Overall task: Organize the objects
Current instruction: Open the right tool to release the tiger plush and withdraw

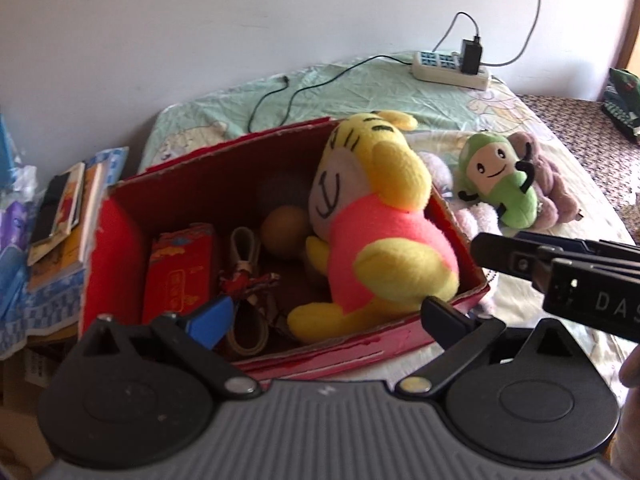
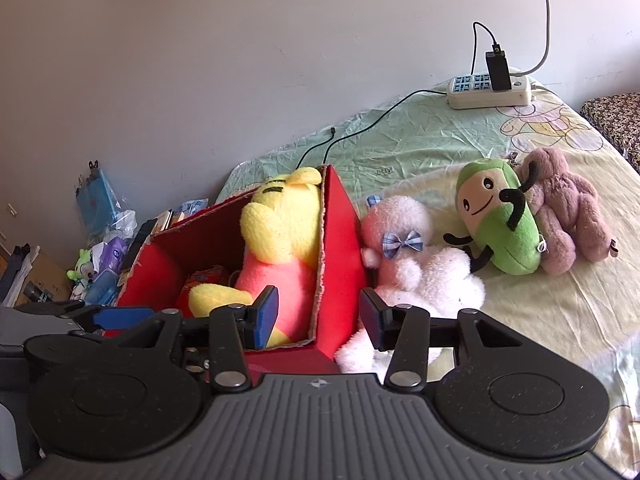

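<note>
Two pairs of tongs hover at the near edge of a red cardboard box (image 1: 400, 340) set on a bed (image 2: 400, 144) against a white wall. At far left, a stack of books (image 1: 64, 216) lies just beside the box. Inside the box, from left to right, sit a red cushion (image 1: 120, 248), a red packet (image 1: 180, 276), a looped beige strap (image 1: 248, 280), a brown ball (image 1: 286, 228) and a large yellow bear plush in a pink shirt (image 1: 380, 232), which leans against the right wall with its head above the rim. The left tongs (image 1: 320, 316) stand wide open over the near wall of the box, gripping nothing, one blue pad (image 1: 210, 320) over the strap. The right tongs (image 2: 318, 318) are likewise open and empty, their gap straddling the near right corner of the box. Just right of the box, touching its outer wall, lies a white plush with a blue checked bow (image 2: 416, 264). Further right a green plush with a smiling face (image 2: 500, 220) rests against a mauve plush (image 2: 568, 216). Beyond them, near the wall, a white power strip (image 2: 488, 90) carries a black charger (image 2: 498, 70) whose cable (image 2: 380, 120) trails across the green sheet.
</note>
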Demonstrator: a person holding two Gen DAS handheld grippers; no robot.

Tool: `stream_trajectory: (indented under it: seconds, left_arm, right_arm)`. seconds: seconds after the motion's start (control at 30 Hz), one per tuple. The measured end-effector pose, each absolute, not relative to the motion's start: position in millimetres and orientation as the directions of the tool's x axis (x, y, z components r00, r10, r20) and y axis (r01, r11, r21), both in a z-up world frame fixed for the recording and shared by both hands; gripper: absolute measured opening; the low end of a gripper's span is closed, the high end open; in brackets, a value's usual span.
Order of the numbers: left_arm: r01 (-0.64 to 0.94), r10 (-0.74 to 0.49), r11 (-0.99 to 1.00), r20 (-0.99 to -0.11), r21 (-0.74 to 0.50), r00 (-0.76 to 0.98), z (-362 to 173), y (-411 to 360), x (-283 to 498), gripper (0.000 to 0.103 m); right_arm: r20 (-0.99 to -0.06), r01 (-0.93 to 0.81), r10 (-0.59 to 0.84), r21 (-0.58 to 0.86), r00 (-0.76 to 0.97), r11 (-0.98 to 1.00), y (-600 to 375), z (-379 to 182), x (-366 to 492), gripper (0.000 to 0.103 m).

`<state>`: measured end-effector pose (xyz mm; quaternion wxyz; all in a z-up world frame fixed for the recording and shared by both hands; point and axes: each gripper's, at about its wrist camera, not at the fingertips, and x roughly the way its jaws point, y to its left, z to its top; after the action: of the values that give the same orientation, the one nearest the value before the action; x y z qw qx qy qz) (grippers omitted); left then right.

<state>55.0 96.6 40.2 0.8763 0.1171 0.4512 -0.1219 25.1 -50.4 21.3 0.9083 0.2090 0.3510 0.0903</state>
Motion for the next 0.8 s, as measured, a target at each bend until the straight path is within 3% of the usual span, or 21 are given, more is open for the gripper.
stream_trajectory:
  seconds: [0.8]
  left_arm:
    - [0.061, 0.115, 0.982, -0.818, 0.18, 0.564, 44.3, 35.5, 4.6, 0.101]
  right_arm:
    - [-0.63, -0.185, 0.462, 0.456, 0.624, 0.871, -120.4, 10.5, 12.6, 0.05]
